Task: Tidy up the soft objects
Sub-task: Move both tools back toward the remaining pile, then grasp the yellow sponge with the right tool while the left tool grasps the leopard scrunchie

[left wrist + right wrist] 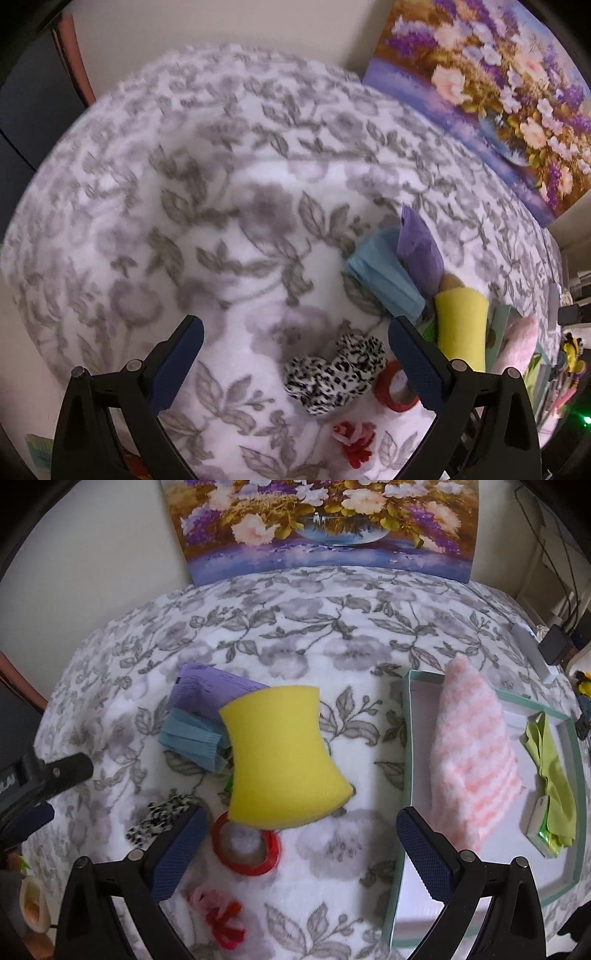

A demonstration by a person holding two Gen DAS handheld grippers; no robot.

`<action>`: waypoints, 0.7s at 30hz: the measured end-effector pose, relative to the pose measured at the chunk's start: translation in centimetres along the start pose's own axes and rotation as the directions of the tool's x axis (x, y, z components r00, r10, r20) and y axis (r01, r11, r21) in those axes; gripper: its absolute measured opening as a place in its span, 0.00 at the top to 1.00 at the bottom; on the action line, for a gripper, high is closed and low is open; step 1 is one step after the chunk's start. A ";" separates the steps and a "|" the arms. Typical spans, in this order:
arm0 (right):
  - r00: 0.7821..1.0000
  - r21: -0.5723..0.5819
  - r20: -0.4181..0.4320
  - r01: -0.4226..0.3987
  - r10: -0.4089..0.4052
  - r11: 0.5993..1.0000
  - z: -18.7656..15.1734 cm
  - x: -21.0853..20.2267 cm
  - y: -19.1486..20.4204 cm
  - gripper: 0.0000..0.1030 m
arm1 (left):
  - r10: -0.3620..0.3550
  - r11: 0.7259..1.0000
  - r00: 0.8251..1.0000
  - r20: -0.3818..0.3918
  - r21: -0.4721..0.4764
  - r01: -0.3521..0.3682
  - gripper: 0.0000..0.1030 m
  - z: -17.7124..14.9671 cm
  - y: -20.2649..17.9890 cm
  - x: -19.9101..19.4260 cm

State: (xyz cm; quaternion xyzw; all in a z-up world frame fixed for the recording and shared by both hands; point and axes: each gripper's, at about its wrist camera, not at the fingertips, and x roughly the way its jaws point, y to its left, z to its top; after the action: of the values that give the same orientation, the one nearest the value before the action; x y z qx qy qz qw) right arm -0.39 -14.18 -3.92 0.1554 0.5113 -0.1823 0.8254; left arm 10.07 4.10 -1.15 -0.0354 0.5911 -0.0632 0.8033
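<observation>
A yellow sponge [284, 757] lies tilted on the floral blanket, just ahead of my open right gripper [301, 814], overlapping blue face masks [192, 738] and a purple packet [207, 688]. A red tape ring [245, 849] sits between the right fingers. A pink striped fluffy cloth [476, 753] and a green cloth [554, 775] lie in the mint-rimmed tray [406, 738]. My left gripper [295, 325] is open over the blanket, with a black-and-white spotted scrunchie [332, 369] just in front of its fingers. The sponge [461, 325] stands to its right.
Red and pink pipe-cleaner flowers [218, 912] lie near the front edge. A flower painting [332, 528] leans on the wall behind the bed. A white remote [532, 650] and cables sit at the far right. The left half of the blanket [184, 184] is bare.
</observation>
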 end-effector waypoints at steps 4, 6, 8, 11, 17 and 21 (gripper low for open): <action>1.000 -0.013 -0.009 -0.001 0.001 1.000 0.3 1.1 -0.1 0.00 | -0.011 1.000 0.998 -0.064 0.001 0.011 0.03 -0.4 -0.7 1.8; 1.000 -0.023 -0.010 0.002 -0.002 1.000 0.3 1.4 0.0 0.00 | 0.001 1.000 0.997 -0.083 0.014 0.001 0.03 -0.6 -1.2 2.5; 1.000 -0.036 -0.009 0.007 -0.008 0.999 0.3 1.7 0.2 0.00 | 0.009 1.000 0.995 -0.103 0.025 -0.006 0.03 -0.8 -1.5 3.1; 1.000 -0.045 -0.016 0.010 -0.011 0.999 0.3 2.3 0.4 0.00 | 0.007 1.000 0.991 -0.131 0.022 -0.004 0.03 -1.1 -1.8 4.0; 0.999 -0.029 -0.038 0.024 -0.025 0.999 0.1 3.4 0.2 0.00 | 0.012 1.000 0.985 -0.173 0.013 -0.010 0.03 -1.7 -2.2 5.5; 0.999 -0.027 -0.036 0.018 -0.019 0.999 0.0 3.6 0.0 0.00 | 0.006 1.000 0.981 -0.194 -0.010 -0.008 0.03 -1.6 -2.1 6.3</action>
State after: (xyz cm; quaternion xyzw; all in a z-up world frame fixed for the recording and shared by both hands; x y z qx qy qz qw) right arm 1.14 -14.67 -7.14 0.1430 0.5300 -0.1805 0.8162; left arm 10.25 1.12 -7.26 -0.0312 0.6671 -0.0605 0.7419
